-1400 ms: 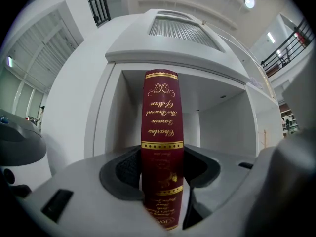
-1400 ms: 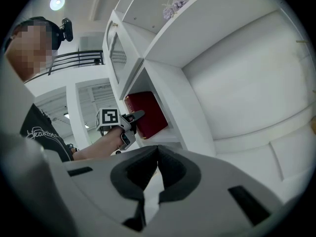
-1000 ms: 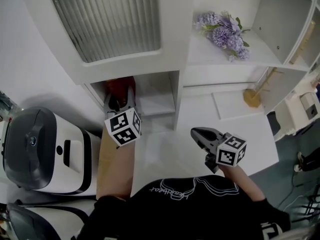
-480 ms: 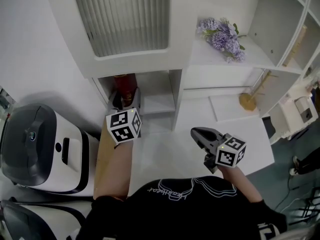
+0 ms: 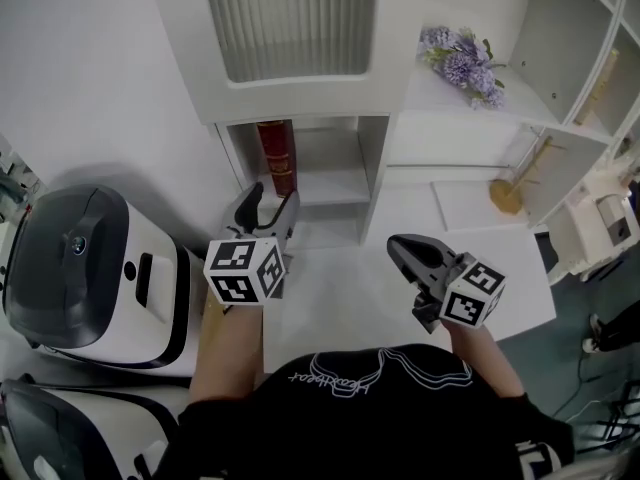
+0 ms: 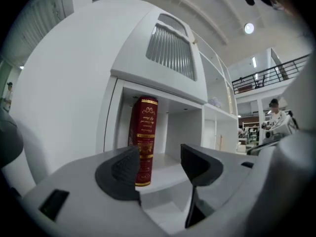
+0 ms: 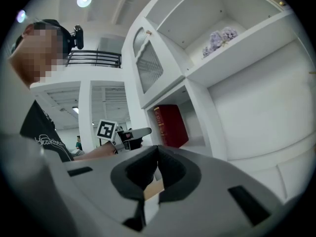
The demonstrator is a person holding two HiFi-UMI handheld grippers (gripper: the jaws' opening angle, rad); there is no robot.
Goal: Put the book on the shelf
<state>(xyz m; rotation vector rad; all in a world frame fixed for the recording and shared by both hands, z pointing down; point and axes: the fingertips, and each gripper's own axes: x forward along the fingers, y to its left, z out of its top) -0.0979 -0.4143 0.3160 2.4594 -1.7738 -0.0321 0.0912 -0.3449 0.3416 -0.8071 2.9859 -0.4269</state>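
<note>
Head view, red book (image 5: 275, 154) upright in shelf (image 5: 372, 173), left tool (image 5: 271, 202) just opened, empty, right tool (image 5: 396, 245) closed, flowers (image 5: 462, 60) up right

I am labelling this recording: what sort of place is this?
Probably a mock living-room corner inside a large hall or lab: a white shelf unit holds a red book and purple flowers, while the left gripper view shows a high ceiling and a railed balcony.

The red book (image 6: 143, 141) bears gold spine lettering too small to read.
</note>
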